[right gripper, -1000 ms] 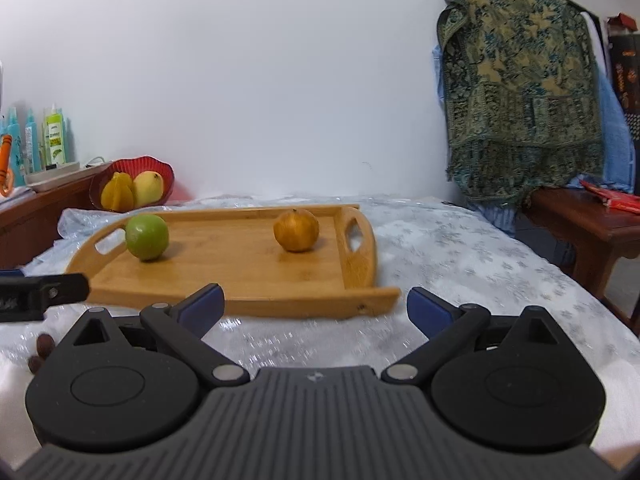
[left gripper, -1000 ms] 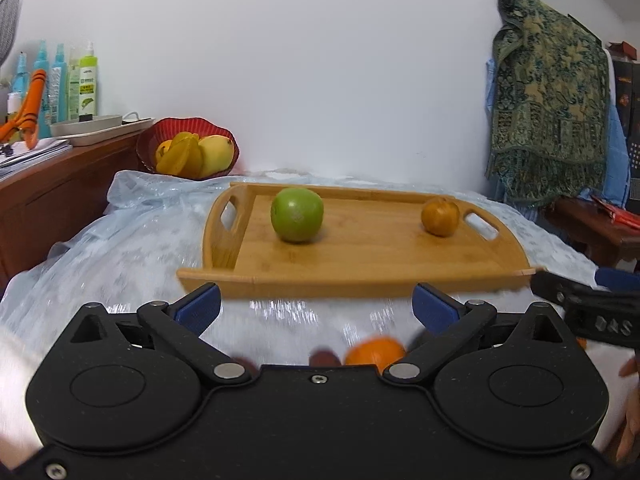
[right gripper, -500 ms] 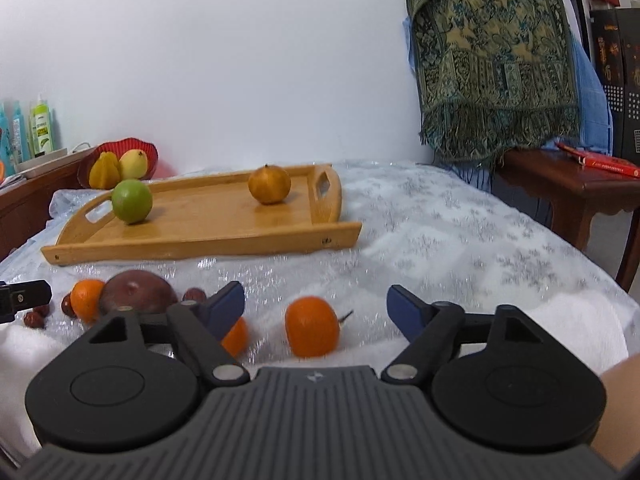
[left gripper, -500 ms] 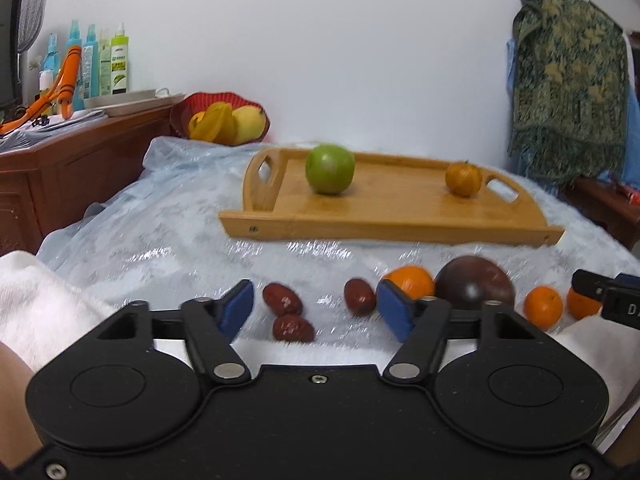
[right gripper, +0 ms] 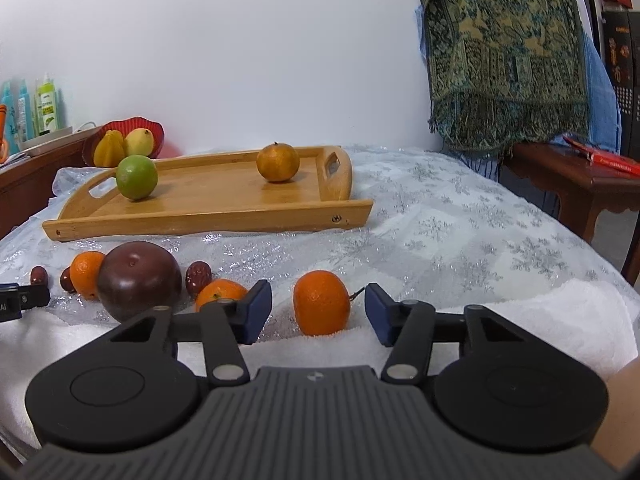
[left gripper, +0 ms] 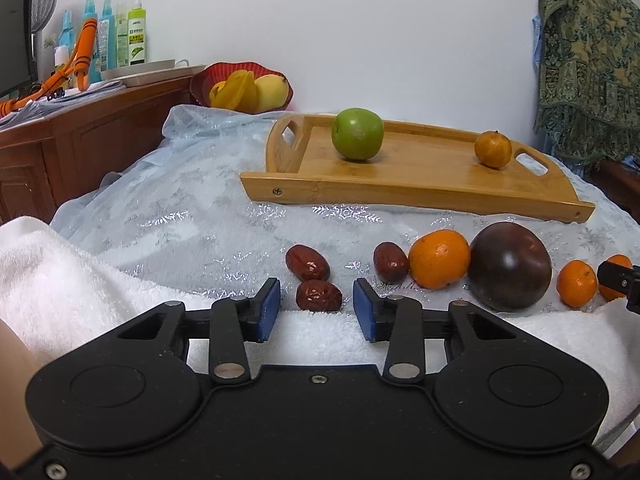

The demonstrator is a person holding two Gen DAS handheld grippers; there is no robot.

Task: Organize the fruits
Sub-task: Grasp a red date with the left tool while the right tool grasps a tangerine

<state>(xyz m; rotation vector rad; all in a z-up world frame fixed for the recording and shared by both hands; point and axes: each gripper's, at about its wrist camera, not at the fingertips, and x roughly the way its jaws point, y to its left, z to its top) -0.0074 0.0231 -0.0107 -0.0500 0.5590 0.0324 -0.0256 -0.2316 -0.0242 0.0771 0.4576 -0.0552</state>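
Note:
A wooden tray [left gripper: 400, 192] holds a green apple [left gripper: 357, 133] and a small orange [left gripper: 493, 149]. On the cloth in front lie three red dates, an orange [left gripper: 439, 258], a dark purple fruit [left gripper: 509, 266] and more small oranges. My left gripper [left gripper: 318, 310] is closing its jaws around the nearest date [left gripper: 319, 295], with a gap left on each side. My right gripper [right gripper: 318, 312] is closing its jaws around an orange [right gripper: 321, 307], and its pads stand clear of the fruit.
A white towel [left gripper: 60, 280] covers the table's near edge. A red bowl [left gripper: 244, 88] of yellow fruit and a wooden cabinet [left gripper: 80, 132] with bottles stand back left. A patterned cloth [right gripper: 500, 60] hangs over a side table [right gripper: 580, 176] on the right.
Both grippers have dipped towards the near fruits, which have come into view. Both pairs of jaws have narrowed, the left around a date, the right around an orange.

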